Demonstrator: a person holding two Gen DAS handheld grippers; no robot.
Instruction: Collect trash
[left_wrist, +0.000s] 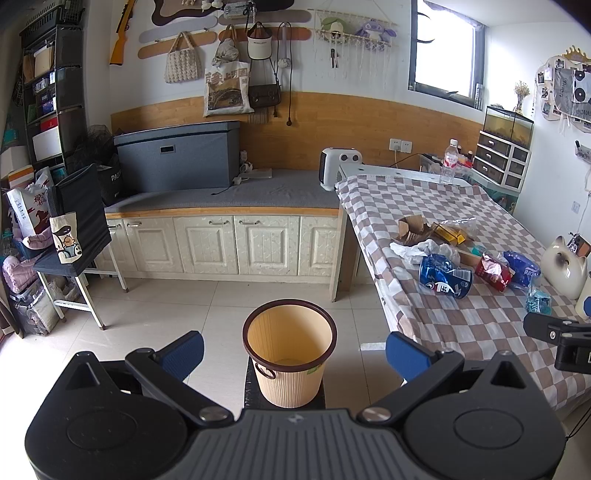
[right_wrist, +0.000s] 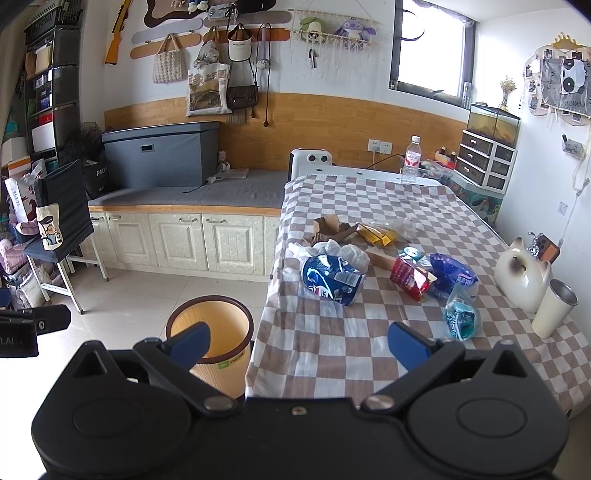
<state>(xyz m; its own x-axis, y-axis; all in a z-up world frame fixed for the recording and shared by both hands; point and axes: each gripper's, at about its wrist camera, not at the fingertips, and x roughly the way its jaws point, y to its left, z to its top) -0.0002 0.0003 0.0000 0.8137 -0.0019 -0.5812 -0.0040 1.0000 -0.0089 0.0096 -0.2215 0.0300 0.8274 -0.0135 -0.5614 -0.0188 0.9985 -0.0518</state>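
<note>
A beige ribbed trash bin (left_wrist: 290, 354) (right_wrist: 210, 332) with a brown rim stands on the floor beside the checkered table (left_wrist: 461, 325) (right_wrist: 332, 350). A pile of trash lies on the table: a crushed blue bag (left_wrist: 445, 275) (right_wrist: 332, 278), a red packet (left_wrist: 493, 271) (right_wrist: 410, 278), a dark blue wrapper (left_wrist: 522, 267) (right_wrist: 452, 275), a teal wrapper (right_wrist: 460, 317), white crumpled paper (right_wrist: 351, 253), torn cardboard (right_wrist: 330, 227) and a yellow packet (right_wrist: 376, 232). My left gripper (left_wrist: 293, 354) is open above the bin. My right gripper (right_wrist: 297, 343) is open at the table's near edge, holding nothing.
A white cat-shaped ceramic (right_wrist: 522, 275) and a white cup (right_wrist: 554, 308) stand at the table's right edge. A water bottle (right_wrist: 410, 158) stands at its far end. A low cabinet with a grey box (left_wrist: 175, 157) runs along the wall. A chair (left_wrist: 74, 236) is at left.
</note>
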